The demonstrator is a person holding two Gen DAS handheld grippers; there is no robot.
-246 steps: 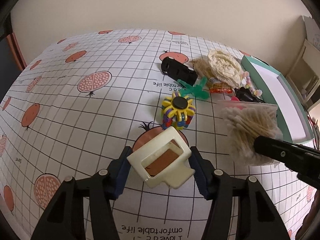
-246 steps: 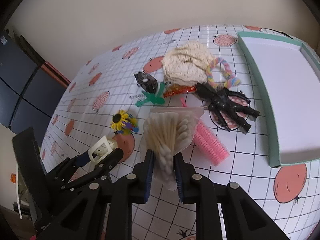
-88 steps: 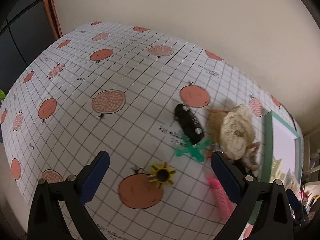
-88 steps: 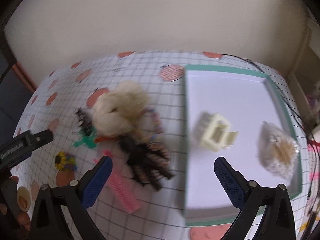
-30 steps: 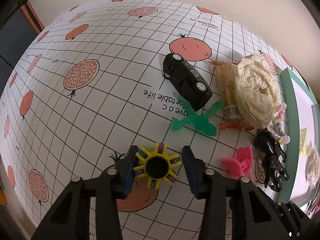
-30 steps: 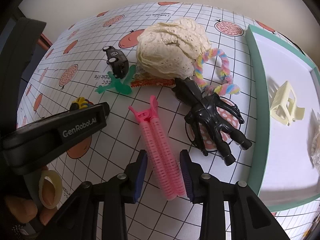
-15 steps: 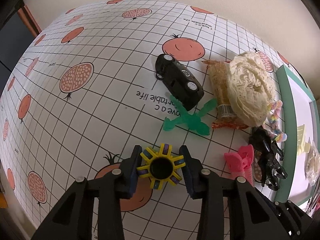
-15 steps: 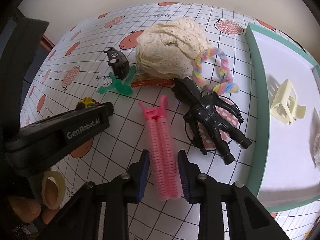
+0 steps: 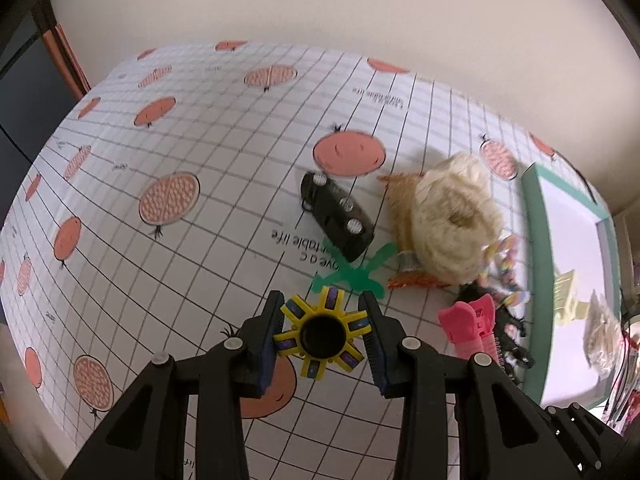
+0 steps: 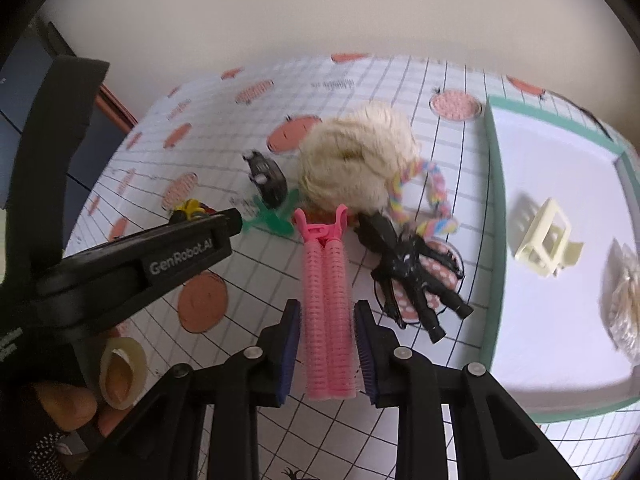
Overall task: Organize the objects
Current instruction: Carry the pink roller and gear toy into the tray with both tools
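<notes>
My left gripper (image 9: 325, 340) is shut on a yellow and purple spiky ring toy (image 9: 322, 334) and holds it above the cloth. My right gripper (image 10: 327, 350) is shut on a pink hair roller clip (image 10: 328, 304), which also shows in the left wrist view (image 9: 472, 330). The green-rimmed white tray (image 10: 494, 216) lies on the right and holds a cream hair claw (image 10: 544, 238) and a bag of cotton swabs (image 10: 624, 300).
On the pomegranate-print cloth lie a black toy car (image 9: 338, 216), a green cross-shaped piece (image 9: 352, 276), a cream lace bundle (image 9: 456, 216), a rainbow twisted loop (image 10: 430, 200) and a black figure (image 10: 412, 276). The wall runs behind the table.
Both grippers have lifted with their objects and tilted up, so the table looks farther away. The yellow toy and the pink roller are off the cloth.
</notes>
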